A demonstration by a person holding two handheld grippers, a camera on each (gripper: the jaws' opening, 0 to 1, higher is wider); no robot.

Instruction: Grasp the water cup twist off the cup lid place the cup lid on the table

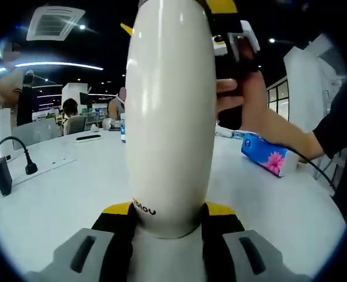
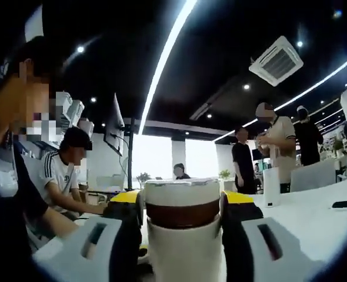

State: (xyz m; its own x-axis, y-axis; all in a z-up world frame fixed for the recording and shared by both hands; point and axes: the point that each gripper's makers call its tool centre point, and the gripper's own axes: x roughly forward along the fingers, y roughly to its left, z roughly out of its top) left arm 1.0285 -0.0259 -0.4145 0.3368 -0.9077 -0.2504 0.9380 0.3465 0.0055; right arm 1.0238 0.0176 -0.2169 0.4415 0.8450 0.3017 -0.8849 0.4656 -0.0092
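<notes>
Cream-white and smooth, the water cup (image 1: pixel 170 117) stands tall in the left gripper view, its rounded base wedged between the yellow-tipped jaws of the left tongs (image 1: pixel 170 218), which are clamped on it. Small dark lettering sits near the base. Whether anything is inside the cup cannot be told, since its wall is opaque.

At the cup's far end a person's hand (image 1: pixel 253 103) holds the right tongs' dark body against the top. Behind lies the white table (image 1: pixel 67 188), carrying a blue tissue pack with a pink flower (image 1: pixel 267 154), a black cable with a plug (image 1: pixel 20 154) and a black remote-like object (image 1: pixel 88 137).

From the right gripper view, the right tongs (image 2: pixel 182 214) are closed on the cup lid (image 2: pixel 182 202), a white cap with a brown band beneath it, seated on the cup's white neck. Seated and standing people fill the background under long ceiling lights, beside a white table (image 2: pixel 314 217).
</notes>
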